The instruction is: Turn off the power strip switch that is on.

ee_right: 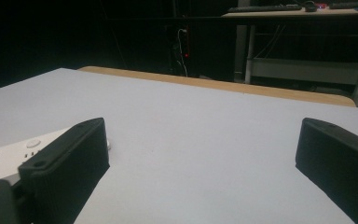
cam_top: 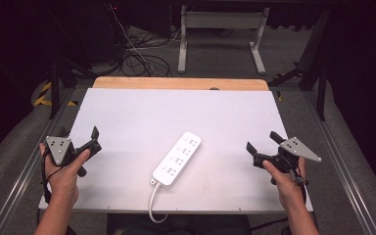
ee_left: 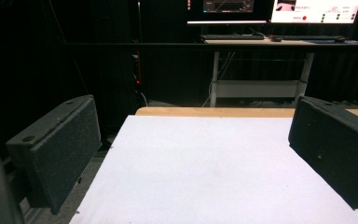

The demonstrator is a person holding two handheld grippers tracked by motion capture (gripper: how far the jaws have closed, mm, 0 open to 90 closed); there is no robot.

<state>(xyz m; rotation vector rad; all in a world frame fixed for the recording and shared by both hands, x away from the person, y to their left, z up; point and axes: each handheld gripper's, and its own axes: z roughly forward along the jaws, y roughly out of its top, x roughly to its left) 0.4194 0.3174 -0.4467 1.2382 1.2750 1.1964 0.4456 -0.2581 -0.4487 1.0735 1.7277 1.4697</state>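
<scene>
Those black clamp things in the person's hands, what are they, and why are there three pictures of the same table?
They are hand-held grippers, each with two black jaws that a person squeezes together. The high view looks down from above: the left gripper and the right gripper hover at either side of the white table, both open and holding nothing. Between them lies a white power strip, its cord running off the near edge. The other two pictures come from cameras riding on the grippers, looking out between their own jaws. The right gripper view catches the strip's end beside its left jaw.

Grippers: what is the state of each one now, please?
Left gripper: open, holding nothing.
Right gripper: open, holding nothing.
</scene>
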